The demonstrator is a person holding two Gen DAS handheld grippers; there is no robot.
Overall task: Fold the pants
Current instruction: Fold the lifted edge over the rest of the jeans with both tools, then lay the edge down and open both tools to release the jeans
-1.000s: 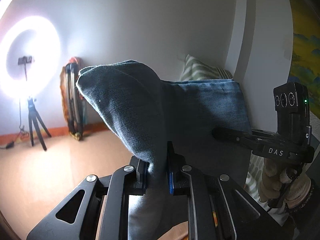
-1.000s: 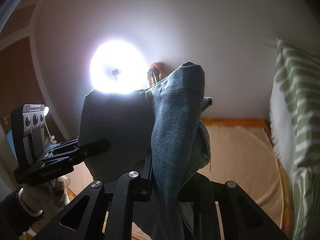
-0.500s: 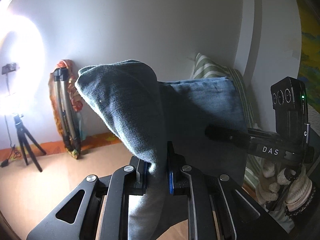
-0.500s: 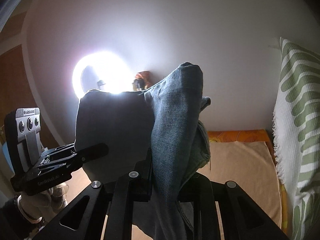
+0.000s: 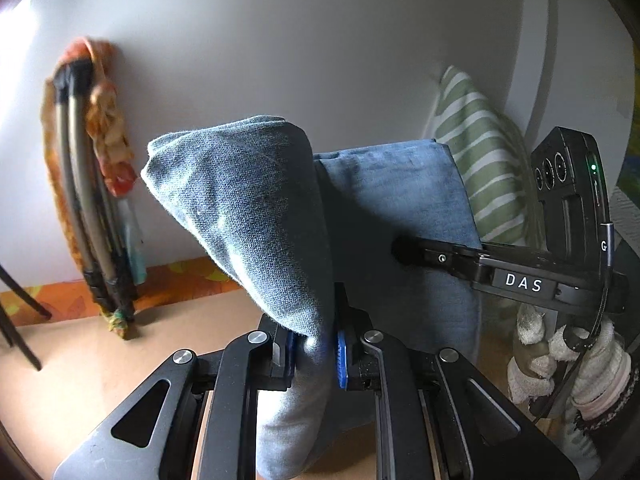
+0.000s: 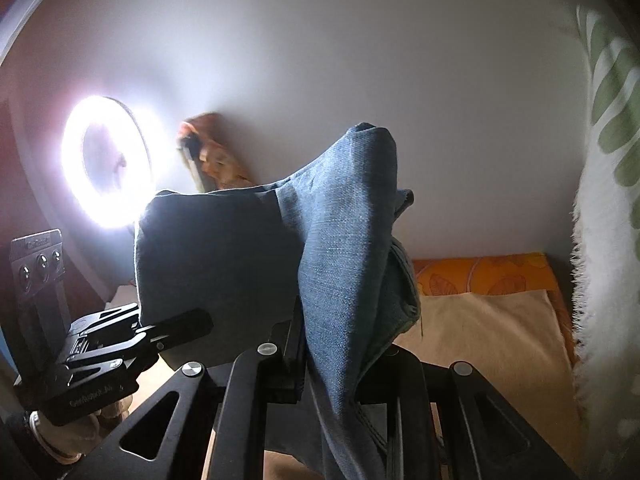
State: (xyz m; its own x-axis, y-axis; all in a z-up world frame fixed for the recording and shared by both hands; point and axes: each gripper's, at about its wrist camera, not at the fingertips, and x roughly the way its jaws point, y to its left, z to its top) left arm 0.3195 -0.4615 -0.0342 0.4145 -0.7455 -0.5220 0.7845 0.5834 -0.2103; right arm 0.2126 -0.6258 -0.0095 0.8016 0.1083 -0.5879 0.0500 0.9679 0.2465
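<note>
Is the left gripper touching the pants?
Touching. In the left wrist view, the left gripper has both blue pads pressed against a bunched fold of the pants, with no gap on either side.

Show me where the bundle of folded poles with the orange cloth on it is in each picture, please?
Left wrist view: the pole bundle leans on the white wall at far left, left of the blue pants.
Right wrist view: the pole bundle peeks out, blurry, left of centre, between the ring light and the pants.
Shared landmark: the green-striped cushion, right of the pants in both.
</note>
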